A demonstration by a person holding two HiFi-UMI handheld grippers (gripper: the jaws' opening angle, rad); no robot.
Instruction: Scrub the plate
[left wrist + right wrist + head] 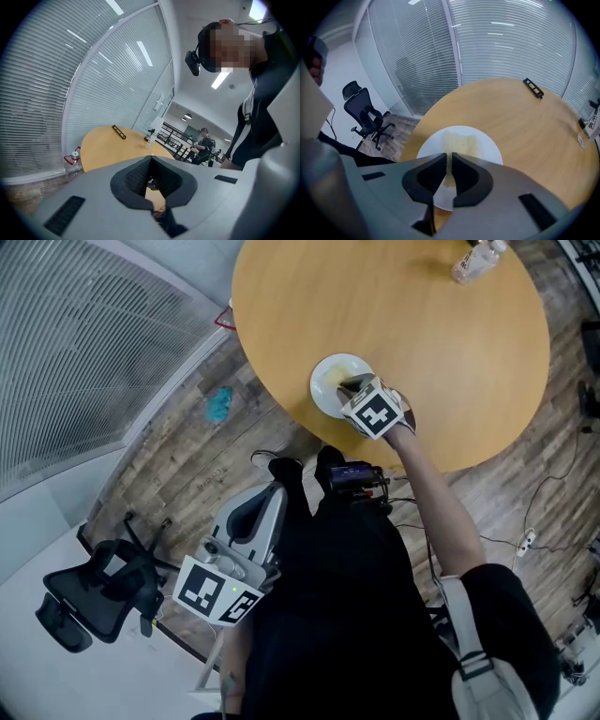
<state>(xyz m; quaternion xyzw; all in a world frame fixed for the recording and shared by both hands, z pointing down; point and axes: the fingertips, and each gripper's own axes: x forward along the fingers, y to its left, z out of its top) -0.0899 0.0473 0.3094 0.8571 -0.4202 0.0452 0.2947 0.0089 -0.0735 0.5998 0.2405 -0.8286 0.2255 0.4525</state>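
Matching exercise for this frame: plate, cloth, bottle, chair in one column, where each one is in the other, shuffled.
Things:
1. plate
2. cloth
3. bottle
4. chair

Places:
A. on the floor
B. far side of the table
C. between the jaws of the right gripper
D. near edge of the table, under the right gripper

Pairs: 1-D, 2-C, 3-B, 4-A
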